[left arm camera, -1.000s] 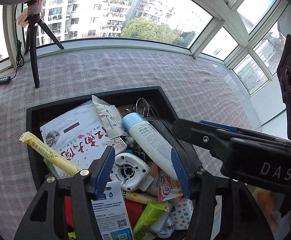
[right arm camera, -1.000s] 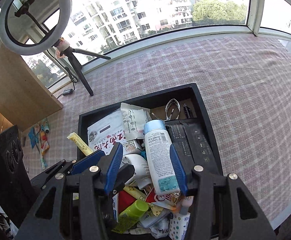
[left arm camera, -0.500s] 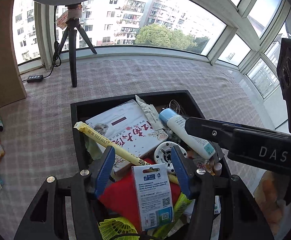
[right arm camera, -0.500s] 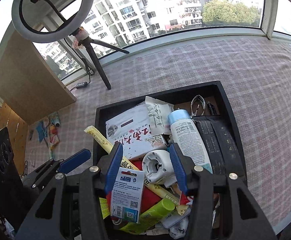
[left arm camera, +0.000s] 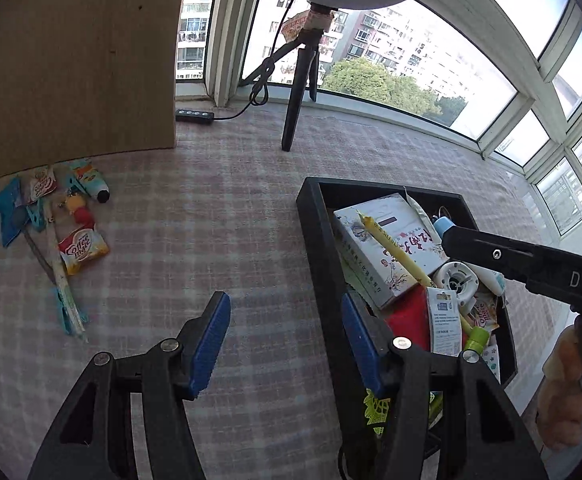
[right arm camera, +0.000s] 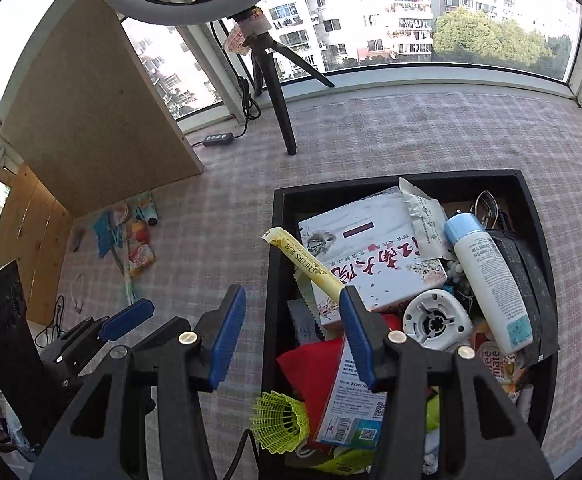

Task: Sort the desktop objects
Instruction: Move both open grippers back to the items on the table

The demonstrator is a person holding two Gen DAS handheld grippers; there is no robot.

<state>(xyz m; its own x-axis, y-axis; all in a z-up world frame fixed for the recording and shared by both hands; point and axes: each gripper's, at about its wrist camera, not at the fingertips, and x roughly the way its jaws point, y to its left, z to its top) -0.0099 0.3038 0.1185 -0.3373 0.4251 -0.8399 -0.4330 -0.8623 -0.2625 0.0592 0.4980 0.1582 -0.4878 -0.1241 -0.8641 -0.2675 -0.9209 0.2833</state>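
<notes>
Item 1, checked tablecloth: it is covering the whole work surface and carrying everything listed below.

Item 2, black tray: it is sitting at my 1 o'clock in the right wrist view and at 2 o'clock in the left, heaped well above its rim.

Item 3, white box with red characters: it is lying flat at the tray's far left, topmost of the larger pieces.

Item 4, white bottle with blue cap: it is lying at 2 o'clock from my right gripper, cap away from me.

Item 5, yellow stick packet: it is resting across the tray's left wall, long axis running from 10 to 4 o'clock, its far end overhanging the cloth. I am judging this the likeliest next pick. It is lying just beyond my right gripper, nearer to that one than to the left.

Item 6, sorted pile: small sachets and pens are lying on the cloth at 10 o'clock, well apart from the tray.

Item 7, left gripper: I am holding it over bare cloth, jaws apart, gripping nothing.

Item 8, right gripper: jaws likewise apart and gripping nothing, straddling the tray's left wall.
</notes>
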